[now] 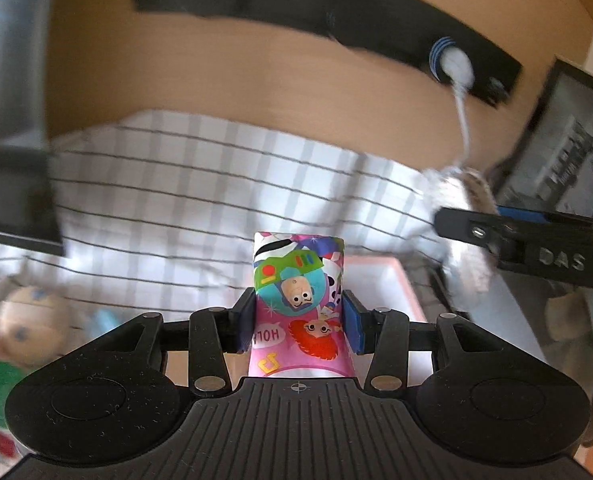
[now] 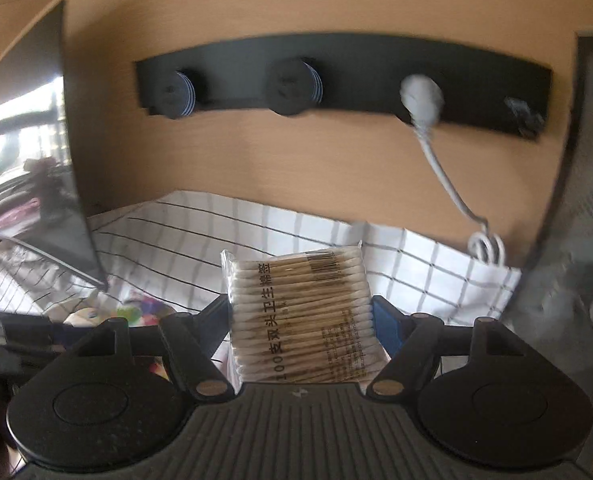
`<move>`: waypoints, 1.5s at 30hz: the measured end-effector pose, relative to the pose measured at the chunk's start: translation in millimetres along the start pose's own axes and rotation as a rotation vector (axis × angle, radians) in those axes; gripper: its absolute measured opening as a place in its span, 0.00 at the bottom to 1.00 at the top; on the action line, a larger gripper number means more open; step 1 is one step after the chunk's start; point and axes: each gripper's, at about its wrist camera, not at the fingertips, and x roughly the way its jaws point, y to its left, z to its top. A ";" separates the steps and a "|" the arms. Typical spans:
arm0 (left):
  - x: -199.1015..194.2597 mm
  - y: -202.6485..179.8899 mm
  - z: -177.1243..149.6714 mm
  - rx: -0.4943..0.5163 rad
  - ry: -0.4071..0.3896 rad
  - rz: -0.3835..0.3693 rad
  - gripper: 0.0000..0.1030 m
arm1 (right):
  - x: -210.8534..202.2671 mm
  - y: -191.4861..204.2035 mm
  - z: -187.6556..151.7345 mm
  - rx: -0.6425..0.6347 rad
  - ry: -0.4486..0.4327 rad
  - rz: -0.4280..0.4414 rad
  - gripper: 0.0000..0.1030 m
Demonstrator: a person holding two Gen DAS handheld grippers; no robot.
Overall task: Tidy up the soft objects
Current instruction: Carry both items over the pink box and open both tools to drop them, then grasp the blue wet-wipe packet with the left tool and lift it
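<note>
Mid-task: my left gripper (image 1: pixel 299 322) clamps a cartoon packet (image 1: pixel 299 300), my right gripper (image 2: pixel 301 326) a swab pack (image 2: pixel 302 320); doll (image 1: pixel 28 324) at eight o'clock unsorted.

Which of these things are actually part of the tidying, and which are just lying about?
Part of the job:
- cartoon-print pack, held in left gripper
- cotton swab pack, held in right gripper
- doll

Lying about:
- checked cloth
- white plug
- monitor

Black ribbed tongs (image 1: pixel 298 326), blue pads, silver screws; right tongs (image 2: pixel 301 320) alike.
</note>
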 end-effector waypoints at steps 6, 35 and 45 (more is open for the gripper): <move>38.9 -27.5 -11.1 0.026 0.033 -0.074 0.47 | 13.1 -14.4 -6.9 0.028 -0.002 -0.038 0.72; -53.1 68.3 -59.8 -0.175 -0.146 0.068 0.51 | 18.9 23.1 -5.2 0.135 0.044 -0.044 0.77; -191.2 217.7 -125.9 -0.445 -0.259 0.453 0.51 | 37.9 221.3 0.1 -0.094 0.105 0.205 0.77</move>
